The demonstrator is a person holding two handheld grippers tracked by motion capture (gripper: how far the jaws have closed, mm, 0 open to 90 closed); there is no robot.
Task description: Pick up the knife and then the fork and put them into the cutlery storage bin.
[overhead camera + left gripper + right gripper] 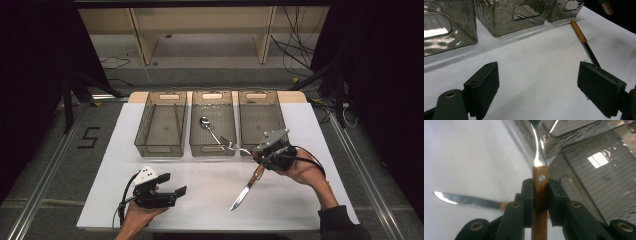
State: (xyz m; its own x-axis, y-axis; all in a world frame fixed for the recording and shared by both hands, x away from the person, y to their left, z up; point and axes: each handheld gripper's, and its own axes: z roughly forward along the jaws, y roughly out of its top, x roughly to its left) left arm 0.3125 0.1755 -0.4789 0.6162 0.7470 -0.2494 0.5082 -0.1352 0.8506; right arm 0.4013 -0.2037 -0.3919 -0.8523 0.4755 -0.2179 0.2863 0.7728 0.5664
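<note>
Right gripper view, held thing: a wooden-handled steel fork (539, 192) stands up the middle of the frame, brown handle with a silver rivet, its shiny neck curving to the top edge.
Right gripper: right gripper (540, 195) is clamped on the fork's handle, black pads pressed on both sides; in the high view it sits right of centre (255, 152), the fork (235, 146) pointing left over the rim of the middle bin.
Knife: a wooden-handled steel knife (245, 189) lies flat on the table, lower centre-right of the high view, blade tip toward the bottom edge.
Left gripper: left gripper (172, 184), lower left of the high view, has its jaws spread wide with nothing between them, just above the table.
Bins: three smoky translucent plastic bins (161, 125) stand side by side in the upper middle, ribbed walls, cut-out handles; a steel spoon (210, 129) lies in the middle one.
Surface: a white, matte, flat table (125, 150).
Room: grey floor, pale wooden shelving (200, 35) behind, black curtains at both sides, cables at upper right.
</note>
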